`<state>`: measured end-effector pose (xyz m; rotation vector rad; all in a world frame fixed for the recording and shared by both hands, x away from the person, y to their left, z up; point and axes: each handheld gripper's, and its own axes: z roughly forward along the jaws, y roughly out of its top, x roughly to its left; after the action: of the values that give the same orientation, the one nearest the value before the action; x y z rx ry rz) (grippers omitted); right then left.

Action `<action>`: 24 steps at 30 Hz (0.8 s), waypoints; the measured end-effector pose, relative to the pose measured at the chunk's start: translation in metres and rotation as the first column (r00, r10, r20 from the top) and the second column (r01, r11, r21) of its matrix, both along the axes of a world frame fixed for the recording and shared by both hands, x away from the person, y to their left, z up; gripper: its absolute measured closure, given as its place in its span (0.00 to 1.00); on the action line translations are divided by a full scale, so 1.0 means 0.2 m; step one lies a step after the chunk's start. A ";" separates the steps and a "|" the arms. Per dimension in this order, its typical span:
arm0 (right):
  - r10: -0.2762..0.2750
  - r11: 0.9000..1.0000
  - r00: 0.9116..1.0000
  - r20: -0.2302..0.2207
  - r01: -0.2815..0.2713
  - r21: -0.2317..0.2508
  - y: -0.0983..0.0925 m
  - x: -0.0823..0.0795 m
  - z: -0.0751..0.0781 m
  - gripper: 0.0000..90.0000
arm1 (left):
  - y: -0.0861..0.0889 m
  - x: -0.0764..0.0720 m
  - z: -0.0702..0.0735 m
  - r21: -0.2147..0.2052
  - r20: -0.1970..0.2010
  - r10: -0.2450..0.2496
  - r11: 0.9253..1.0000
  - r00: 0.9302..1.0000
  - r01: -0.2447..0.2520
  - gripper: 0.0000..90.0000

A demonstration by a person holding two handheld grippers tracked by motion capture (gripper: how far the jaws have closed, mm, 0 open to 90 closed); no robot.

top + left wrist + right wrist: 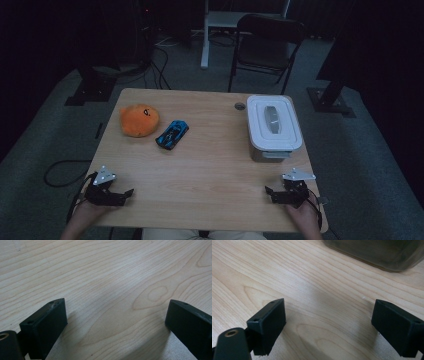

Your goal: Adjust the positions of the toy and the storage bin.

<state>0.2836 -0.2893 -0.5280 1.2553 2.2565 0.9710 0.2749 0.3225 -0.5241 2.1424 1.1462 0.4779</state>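
Table [210, 165], light wood grain, bearing three items and two hand-held grippers at its near edge.

Left gripper [129, 192]: jaws wide apart, nothing between them, resting low over bare wood at the table's near left corner. Right gripper [268, 190]: jaws wide apart, empty, at the table's near right corner.

Lidded container [274, 126]: white lid, grey base, closed, on the table's right side directly beyond the right gripper, which is judged the nearer hand; its long axis runs away from the person.

Toy car [172, 134]: blue, left of the container, nose angled toward the far right. Plush toy [139, 120]: orange, just left of the car; both well beyond the left gripper.

Surroundings: dim room, grey carpet, folding chair [265, 42] beyond the table.
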 end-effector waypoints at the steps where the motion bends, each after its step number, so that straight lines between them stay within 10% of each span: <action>1: -0.001 1.000 1.000 0.000 0.001 0.000 0.00 0.00 0.00 0.13 | 0.00 0.00 0.00 0.000 0.000 0.001 1.000 1.000 -0.001 0.05; 7: -0.006 1.000 1.000 0.000 0.006 0.000 0.00 0.00 0.00 0.13 | 0.01 0.01 0.00 0.002 0.001 0.063 0.998 0.998 -0.063 0.05; 24: -0.012 1.000 1.000 0.000 0.012 -0.001 0.00 0.00 0.00 0.13 | -0.04 0.07 0.03 0.041 -0.050 0.043 0.998 0.998 -0.041 0.05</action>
<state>0.2837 -0.2896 -0.5279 1.2664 2.2466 0.9661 0.2891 0.3140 -0.5184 2.1796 1.2217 0.4721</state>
